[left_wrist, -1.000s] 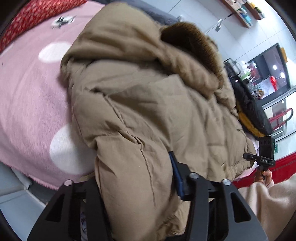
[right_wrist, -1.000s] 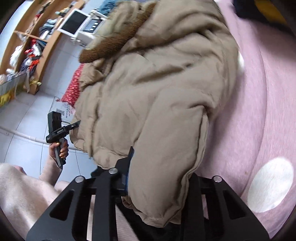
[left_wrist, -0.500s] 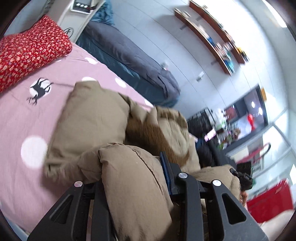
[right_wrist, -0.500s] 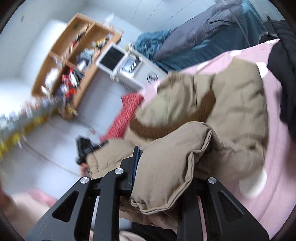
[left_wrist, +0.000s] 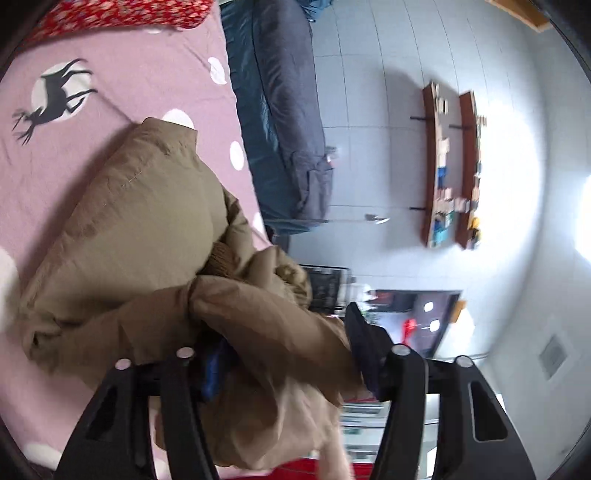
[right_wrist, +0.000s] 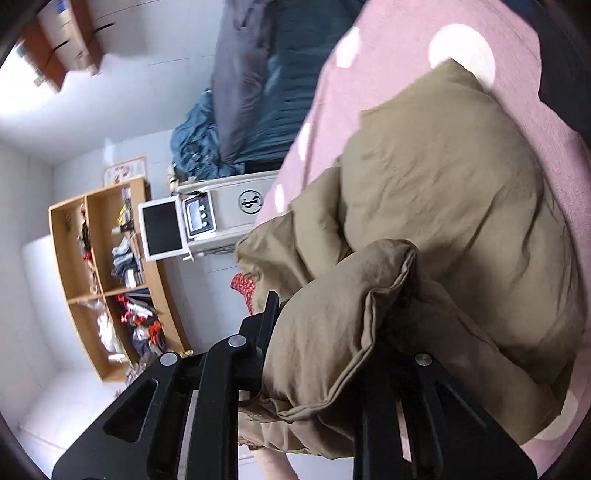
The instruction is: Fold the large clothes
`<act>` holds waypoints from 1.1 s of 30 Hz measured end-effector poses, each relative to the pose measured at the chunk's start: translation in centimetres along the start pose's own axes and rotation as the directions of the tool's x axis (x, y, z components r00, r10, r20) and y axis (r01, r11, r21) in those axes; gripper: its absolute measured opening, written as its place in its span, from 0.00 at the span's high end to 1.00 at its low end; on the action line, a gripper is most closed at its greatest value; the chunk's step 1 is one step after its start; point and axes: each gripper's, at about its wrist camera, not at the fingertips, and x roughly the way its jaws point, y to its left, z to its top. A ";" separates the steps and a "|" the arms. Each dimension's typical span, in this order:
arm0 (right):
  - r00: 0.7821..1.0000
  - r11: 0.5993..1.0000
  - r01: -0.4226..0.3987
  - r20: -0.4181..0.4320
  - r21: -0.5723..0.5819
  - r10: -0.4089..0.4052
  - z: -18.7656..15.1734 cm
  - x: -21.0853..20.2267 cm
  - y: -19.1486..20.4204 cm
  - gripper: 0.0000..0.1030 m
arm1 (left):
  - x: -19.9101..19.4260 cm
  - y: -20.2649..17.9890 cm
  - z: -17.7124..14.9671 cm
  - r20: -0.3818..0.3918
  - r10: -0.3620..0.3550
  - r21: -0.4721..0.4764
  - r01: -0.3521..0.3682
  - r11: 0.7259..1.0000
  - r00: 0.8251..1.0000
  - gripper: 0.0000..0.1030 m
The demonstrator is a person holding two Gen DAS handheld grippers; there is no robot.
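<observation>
A tan padded jacket (left_wrist: 140, 229) with a brown fleece collar lies bunched on the pink dotted bedspread (left_wrist: 74, 155). My left gripper (left_wrist: 284, 354) is shut on a thick fold of the jacket and holds it up. In the right wrist view the jacket (right_wrist: 461, 206) is folded over on itself, and my right gripper (right_wrist: 340, 325) is shut on its hem edge (right_wrist: 384, 295). Both views are tilted sideways. The lower part of the jacket hangs below the jaws, out of sight.
A red floral pillow (left_wrist: 122, 14) lies at the head of the bed. A dark blue-grey duvet (left_wrist: 284, 122) lies beyond the bed. Wall shelves (left_wrist: 447, 173), a TV (left_wrist: 417, 317), a wooden shelf unit (right_wrist: 107, 280) and a white machine (right_wrist: 218, 214) stand around.
Both grippers have lifted and swung forward over the bed with the jacket held, folding its lower part over the upper part. The cameras have rolled sideways.
</observation>
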 end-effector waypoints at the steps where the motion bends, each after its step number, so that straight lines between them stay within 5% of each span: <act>1: 1.000 1.000 0.010 -0.009 0.006 -0.010 0.4 0.3 0.0 0.81 | -1.2 -0.6 -0.4 0.019 0.001 0.025 -0.001 1.000 1.000 0.33; 3: 1.000 1.000 0.024 -0.014 0.004 -0.024 0.9 0.9 0.4 0.81 | -2.6 -2.3 -2.0 0.036 0.100 0.124 -0.104 0.987 0.994 0.30; 5: 0.999 0.999 0.030 -0.016 0.017 -0.030 1.5 1.4 0.5 0.81 | -2.9 -3.8 -3.5 0.078 0.234 0.230 -0.246 0.942 0.969 0.24; 6: 1.000 0.999 0.025 -0.014 0.038 -0.024 1.6 1.6 0.3 0.80 | -2.9 -5.2 -5.3 0.133 0.336 0.325 -0.362 0.874 0.932 0.21; 7: 1.000 0.998 0.018 -0.013 0.063 -0.018 1.9 1.8 0.0 0.80 | -2.8 -6.0 -6.2 0.158 0.364 0.376 -0.397 0.837 0.918 0.20; 8: 1.000 0.996 0.011 -0.007 0.085 -0.011 2.1 2.2 -0.4 0.80 | -2.9 -7.0 -7.8 0.173 0.348 0.445 -0.388 0.807 0.922 0.20; 9: 1.000 0.995 0.006 -0.004 0.101 -0.005 2.2 2.4 -0.4 0.80 | -3.2 -7.5 -8.7 0.173 0.309 0.470 -0.354 0.809 0.935 0.19; 11: 1.000 0.990 -0.004 0.000 0.139 0.004 2.4 2.6 -1.0 0.80 | -4.4 -8.5 -10.9 0.195 0.157 0.514 -0.238 0.824 0.968 0.16; 12: 1.000 0.988 -0.009 0.001 0.151 0.009 2.4 2.5 -1.2 0.79 | -5.2 -9.2 -12.8 0.217 0.038 0.565 -0.157 0.810 0.976 0.08; 13: 1.000 0.986 -0.017 0.001 0.167 0.017 2.5 2.4 -1.5 0.79 | -5.1 -9.5 -14.2 0.223 0.001 0.601 -0.139 0.787 0.975 0.06; 14: 1.000 0.983 -0.028 0.002 0.181 0.028 2.5 2.5 -1.7 0.75 | -4.4 -9.8 -15.3 0.223 0.007 0.628 -0.149 0.764 0.975 0.06; 16: 0.998 0.977 -0.063 0.001 0.202 0.064 2.3 2.3 -1.8 0.70 | -1.6 -9.9 -18.3 0.228 0.140 0.681 -0.260 0.685 0.964 0.06; 17: 0.997 0.975 -0.078 0.002 0.206 0.080 2.2 2.2 -1.7 0.63 | 0.7 -9.5 -19.9 0.236 0.224 0.704 -0.325 0.632 0.946 0.06; 21: 0.991 0.969 -0.131 0.011 0.210 0.132 1.6 1.8 -0.9 0.51 | 7.3 -5.9 -22.2 0.221 0.392 0.719 -0.421 0.552 0.893 0.06; 22: 0.989 0.969 -0.149 0.017 0.199 0.149 1.3 1.5 -0.5 0.49 | 9.1 -4.8 -21.9 0.261 0.449 0.703 -0.487 0.519 0.855 0.07; 23: 0.986 0.967 -0.169 0.023 0.190 0.167 1.1 1.3 -0.2 0.41 | 10.7 -3.9 -21.2 0.317 0.516 0.671 -0.573 0.470 0.795 0.09; 24: 0.976 0.961 -0.216 0.031 0.172 0.214 0.4 0.6 0.4 0.32 | 11.7 -3.4 -20.2 0.350 0.549 0.643 -0.621 0.449 0.759 0.11; 25: 0.968 0.954 -0.251 0.032 0.163 0.249 -0.1 0.0 0.7 0.28 | 12.4 -3.1 -19.3 0.376 0.557 0.616 -0.649 0.447 0.741 0.11; 28: 0.934 0.922 -0.356 0.042 0.151 0.354 -1.8 -2.1 1.5 0.18 | 13.0 -3.8 -16.8 0.417 0.500 0.576 -0.646 0.501 0.759 0.11; 30: 0.936 0.935 -0.351 0.043 0.044 0.349 -3.5 -4.0 2.9 0.16 | 14.1 -4.6 -15.6 0.433 0.511 0.589 -0.663 0.462 0.742 0.11; 33: 0.979 0.949 -0.174 0.058 -0.264 0.195 -6.8 -5.7 6.4 0.16 | 16.0 -5.3 -14.5 0.449 0.536 0.609 -0.684 0.401 0.715 0.11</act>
